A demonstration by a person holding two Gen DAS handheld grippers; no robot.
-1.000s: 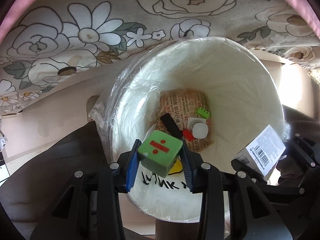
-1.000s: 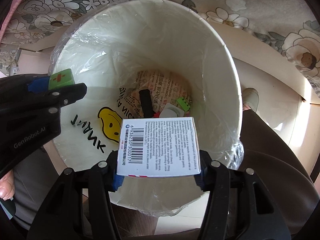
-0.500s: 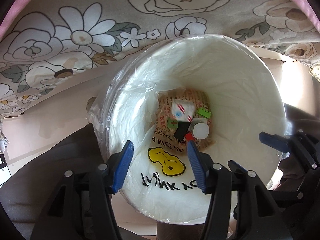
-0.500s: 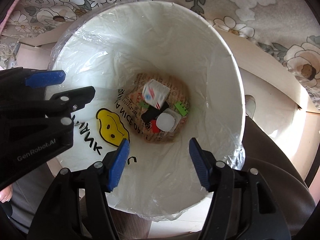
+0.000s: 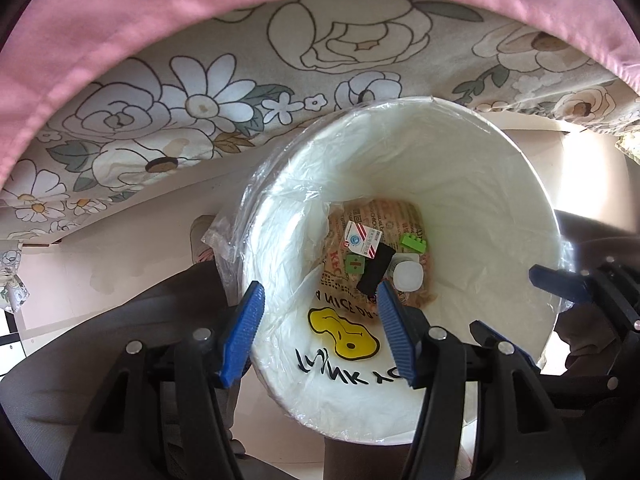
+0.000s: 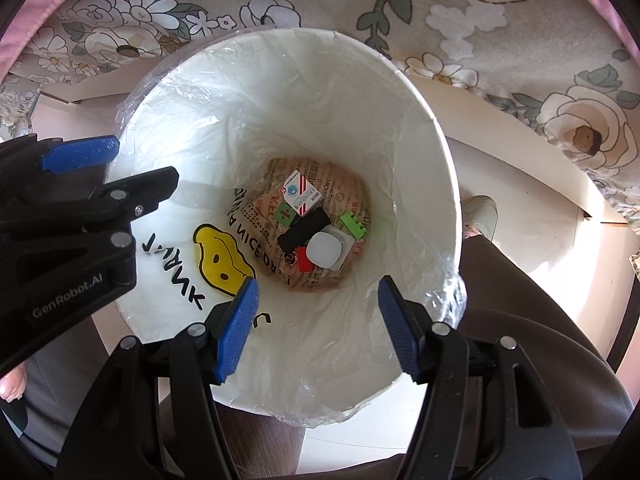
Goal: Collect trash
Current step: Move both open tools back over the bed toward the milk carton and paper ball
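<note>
Trash: small pieces heaped at the bottom of the bin (image 6: pixel 424 128); they lie loose and tumbled, as dropped things would.
Carton (image 6: pixel 301 193): white box with red stripes and a blue round mark, tilted on top of the heap, touching the cube.
Cube (image 6: pixel 285 213): green with a red division sign, half under the carton.
Bar (image 6: pixel 306 231): black, slanted across the middle of the heap.
Brick (image 6: pixel 354 224): green toy block, at the heap's far side, just beside the cap.
Cap (image 6: pixel 323 251): white, rounded, resting on a red piece (image 6: pixel 304 259).
Wrapper (image 6: pixel 344 188): brown printed paper lining the bin floor, under everything.
Bin: white pail with a clear bag folded over its rim so the load can be lifted out; yellow face (image 6: pixel 222 262) printed on the inner wall.
Left gripper (image 5: pixel 320 330): hovers above the near rim, jaws spread wide, nothing held.
Right gripper (image 6: pixel 316 328): hovers over the opening beside the left one, jaws wide apart, nothing held; both point down the mouth, the pose for letting go.
Surround: flowered cloth (image 6: pixel 500 12) with a pink edge (image 5: pixel 200 12) behind the bin; pale floor (image 5: pixel 120 240) beneath.
Judgement: this load looks delivered; any further trash lies out of view.
</note>
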